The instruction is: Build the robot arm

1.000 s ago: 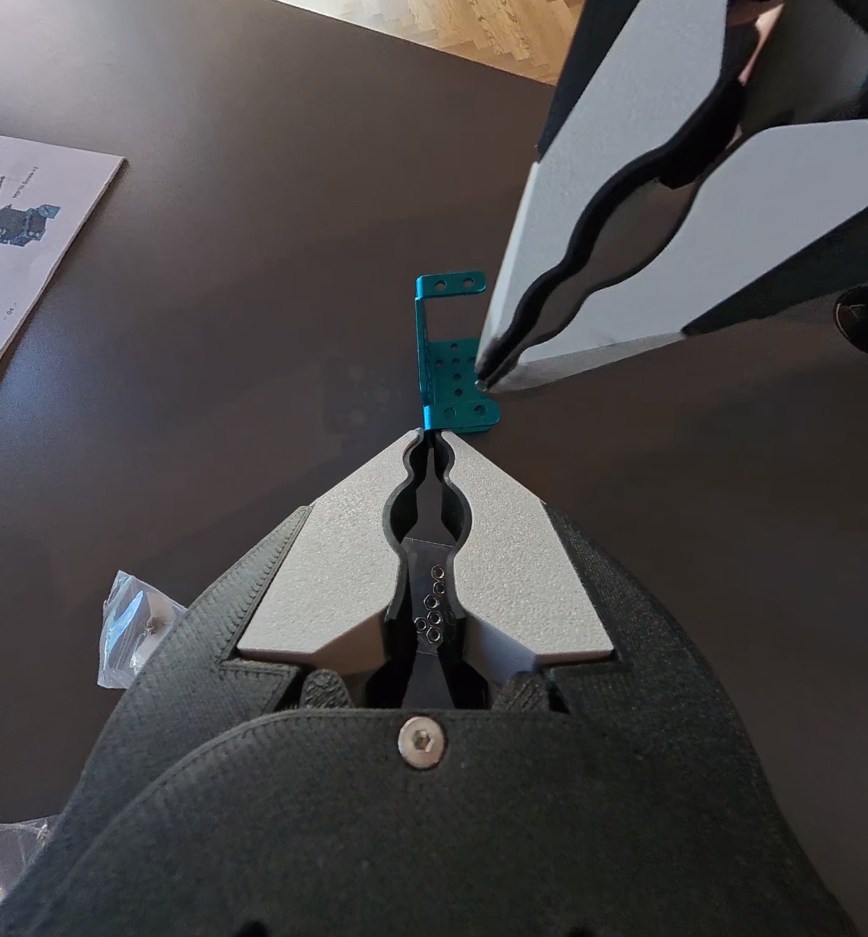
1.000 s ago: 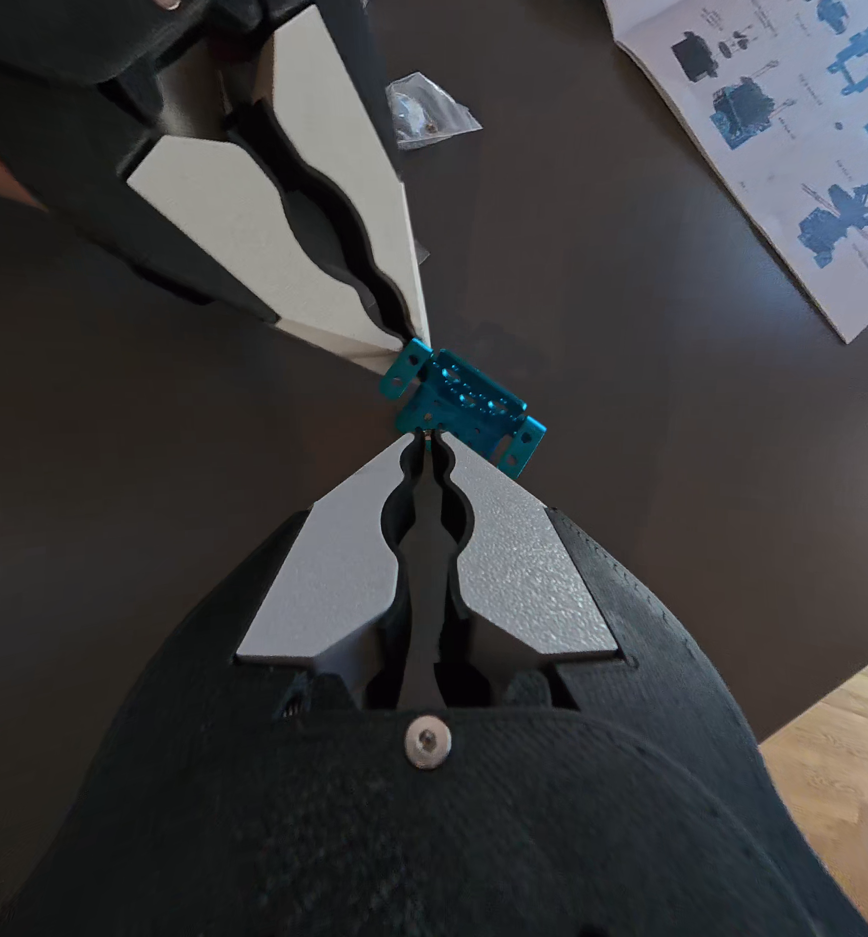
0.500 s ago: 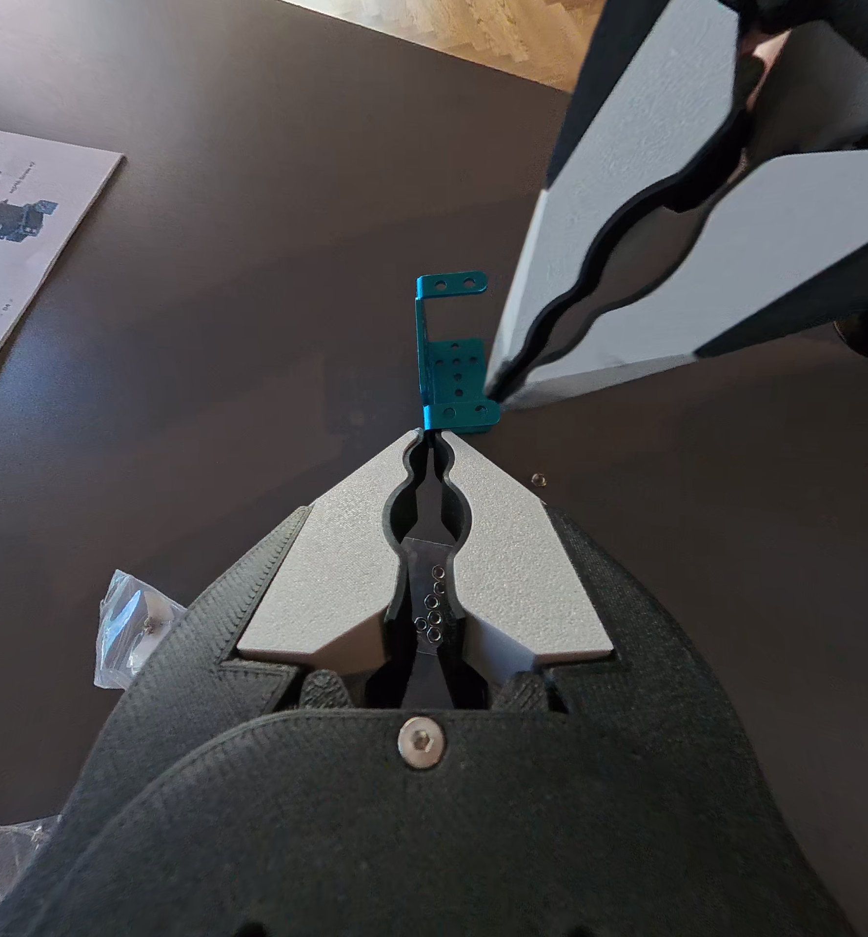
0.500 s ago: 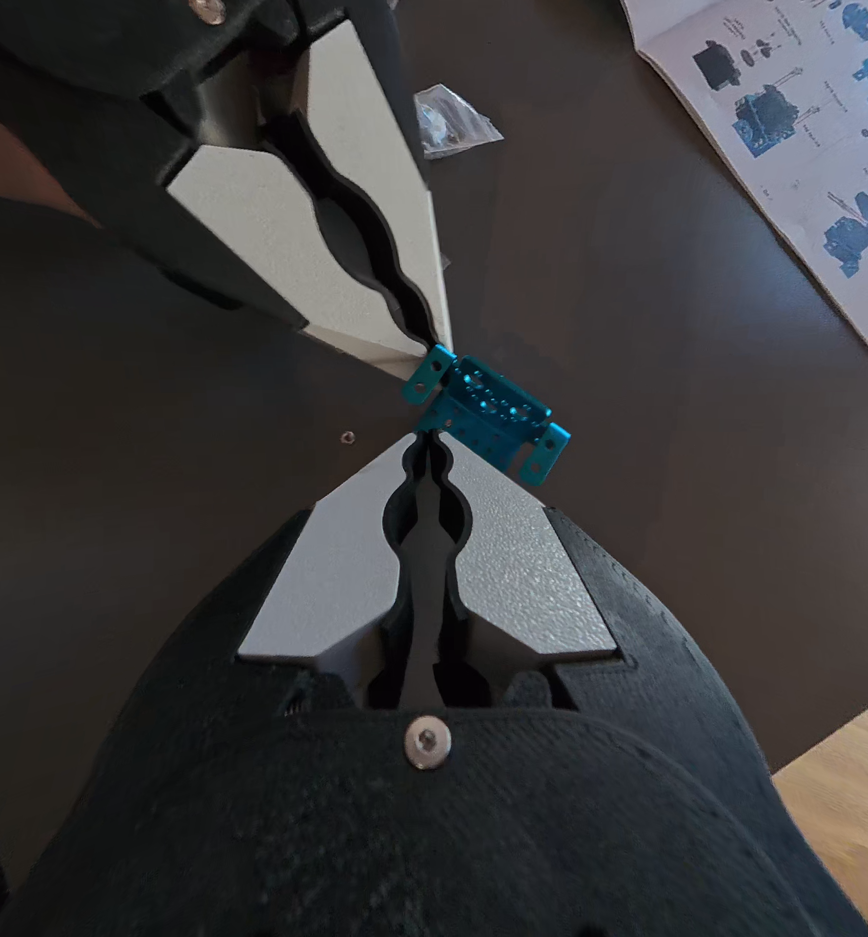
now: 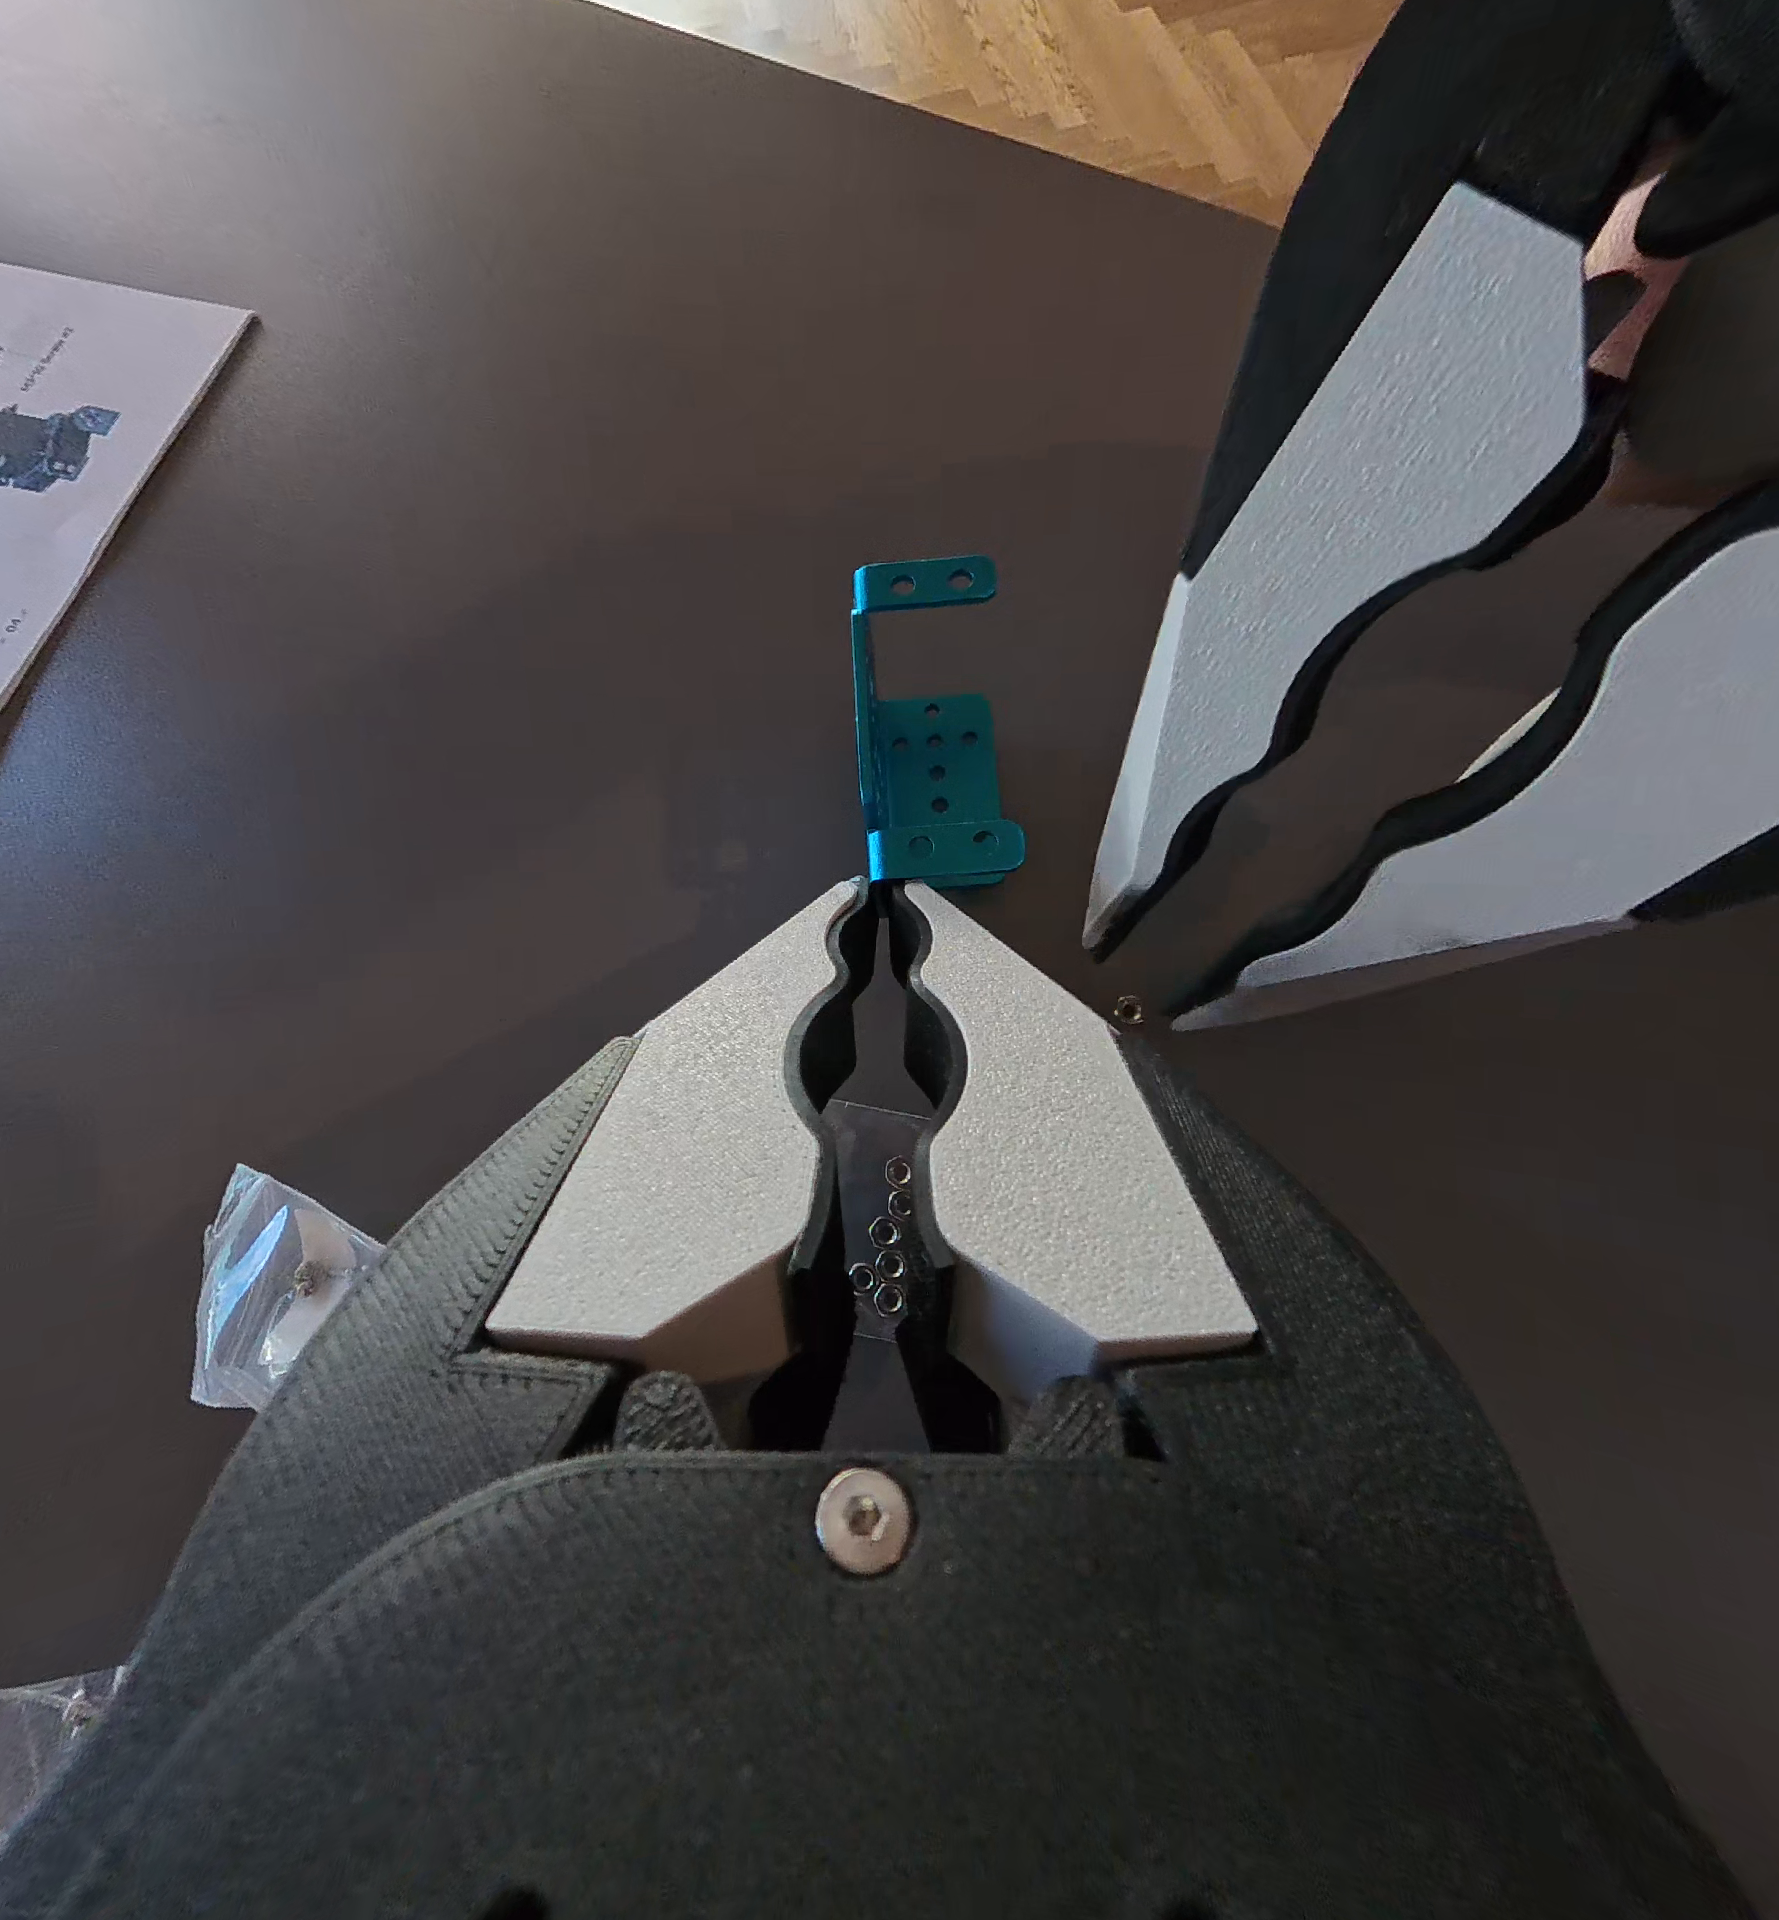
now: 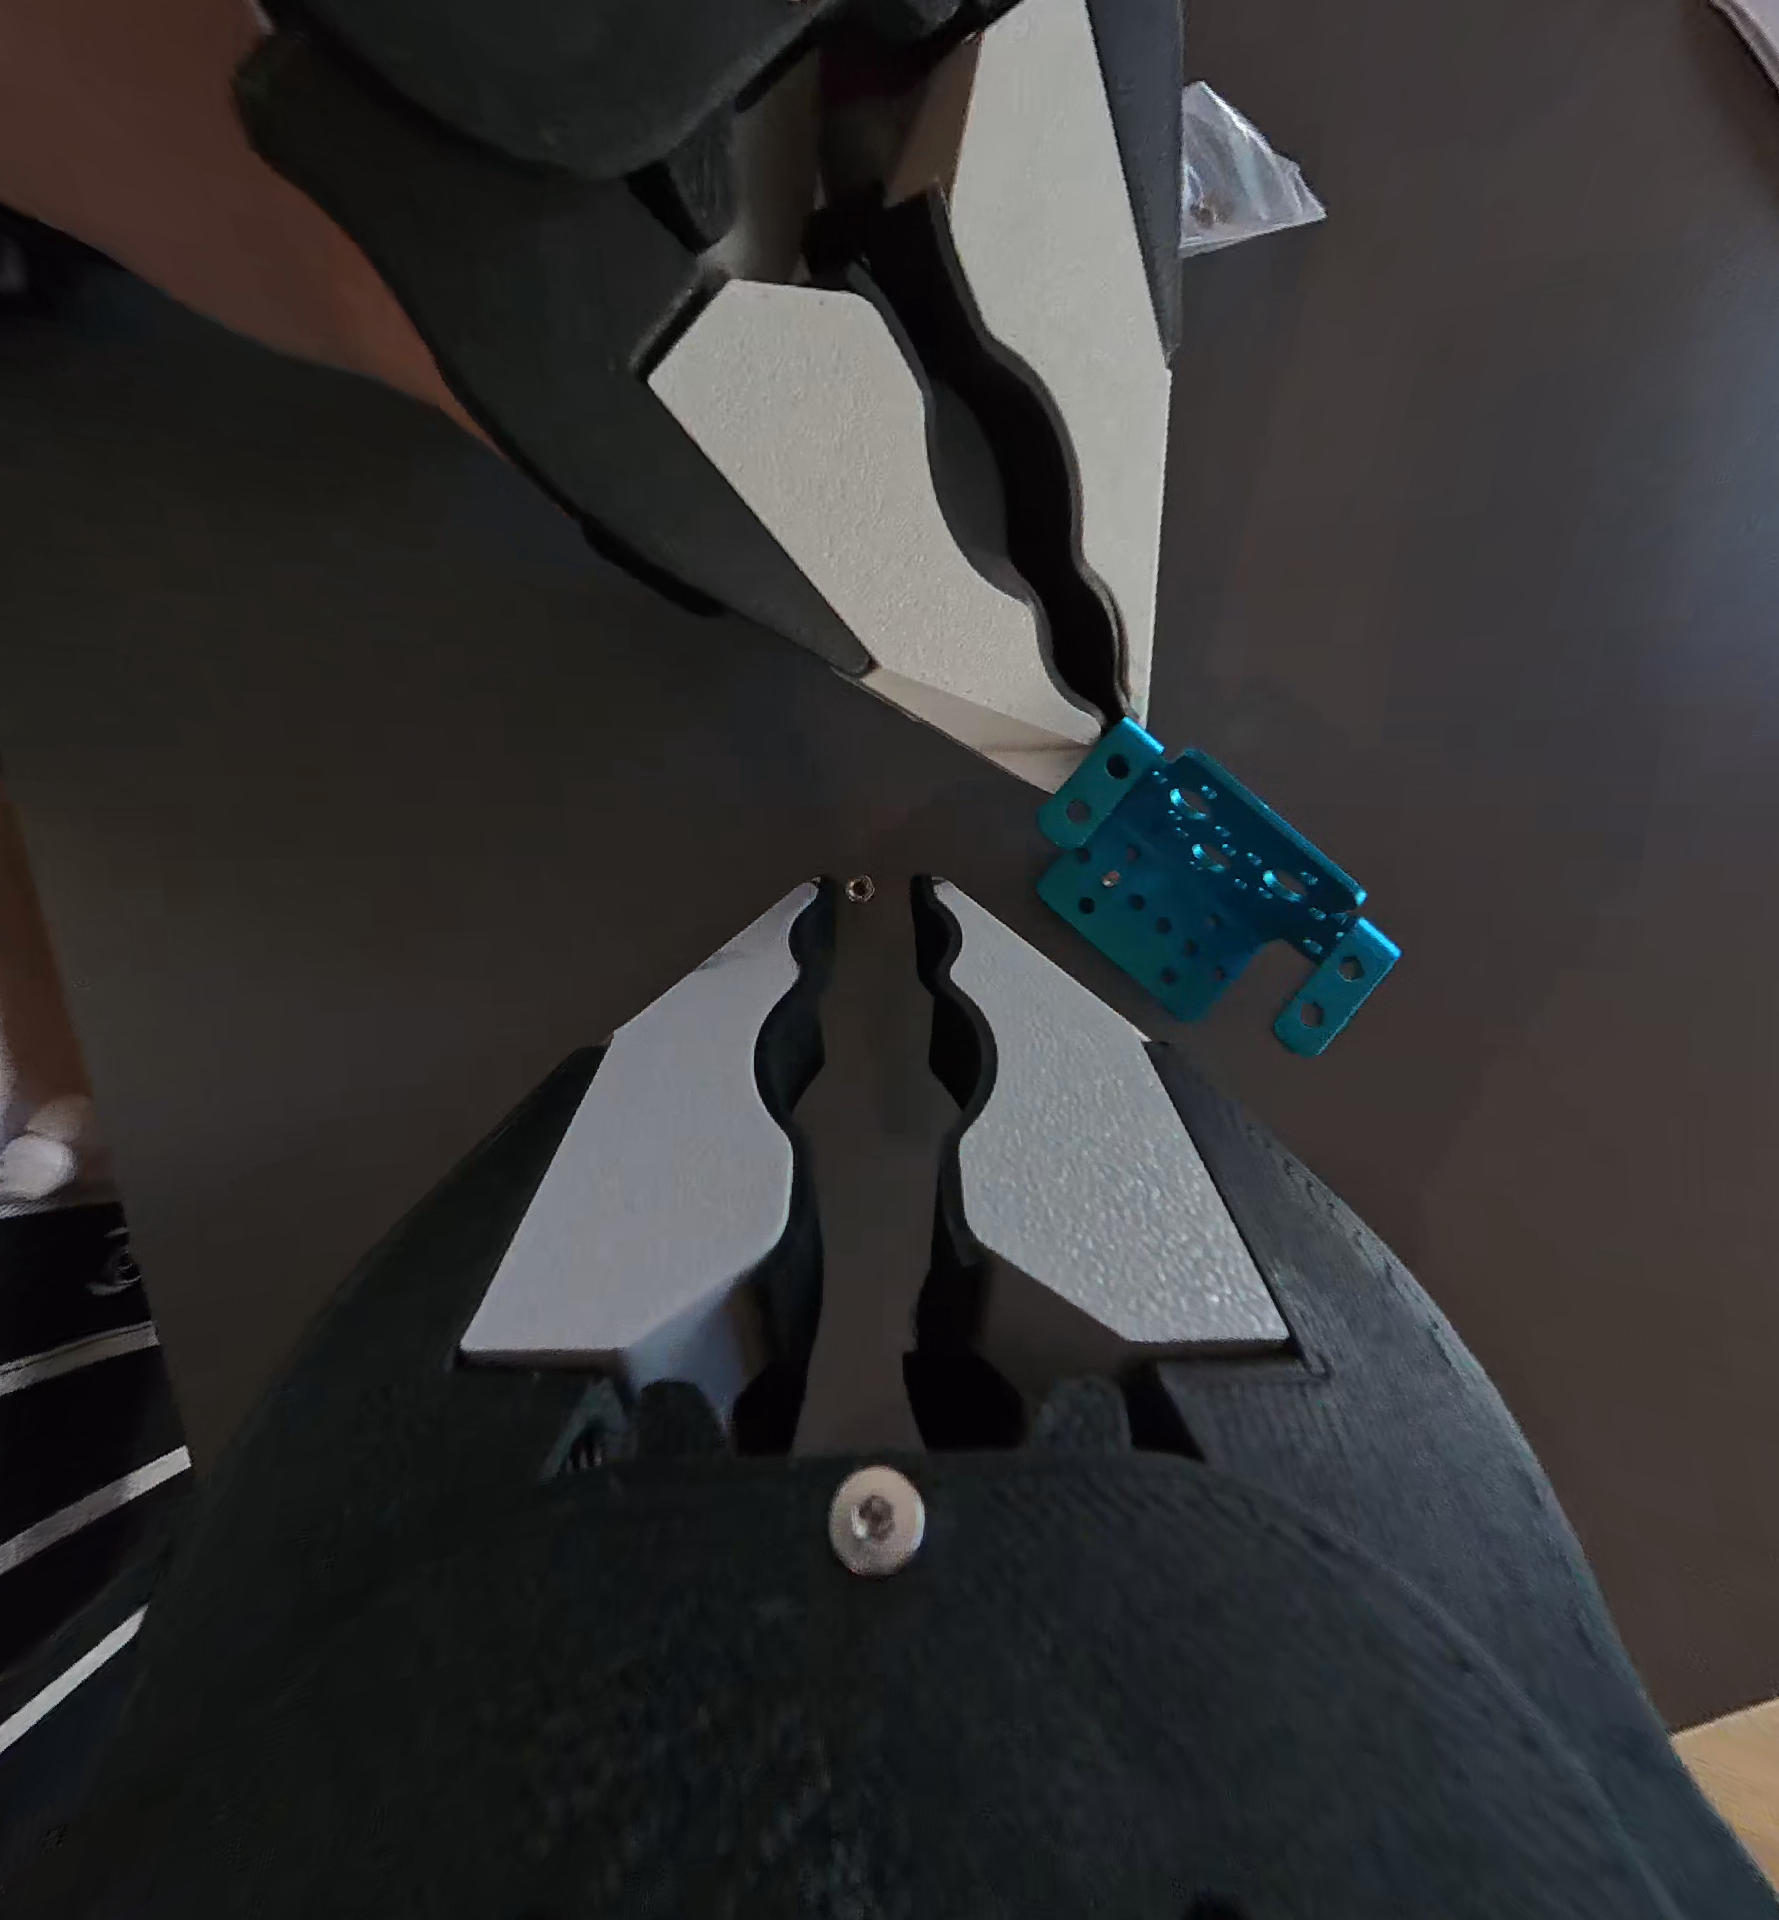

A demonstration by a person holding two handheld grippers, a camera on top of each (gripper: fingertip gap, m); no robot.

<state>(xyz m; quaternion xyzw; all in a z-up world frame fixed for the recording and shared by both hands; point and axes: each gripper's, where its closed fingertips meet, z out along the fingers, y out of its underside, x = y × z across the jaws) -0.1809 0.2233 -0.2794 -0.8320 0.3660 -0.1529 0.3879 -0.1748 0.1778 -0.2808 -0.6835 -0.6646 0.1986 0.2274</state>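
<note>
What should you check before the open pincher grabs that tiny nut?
1. Right gripper open: ok.
2. Tiny nut lies between its fingertips: ok.
3. Fingertips low enough to pinch the nut: cannot tell.
4. Left gripper shut on the blue bracket: ok.
5. Bracket apart from the right gripper: ok.
6. Dark table around the nut free of other bits: ok.
</note>
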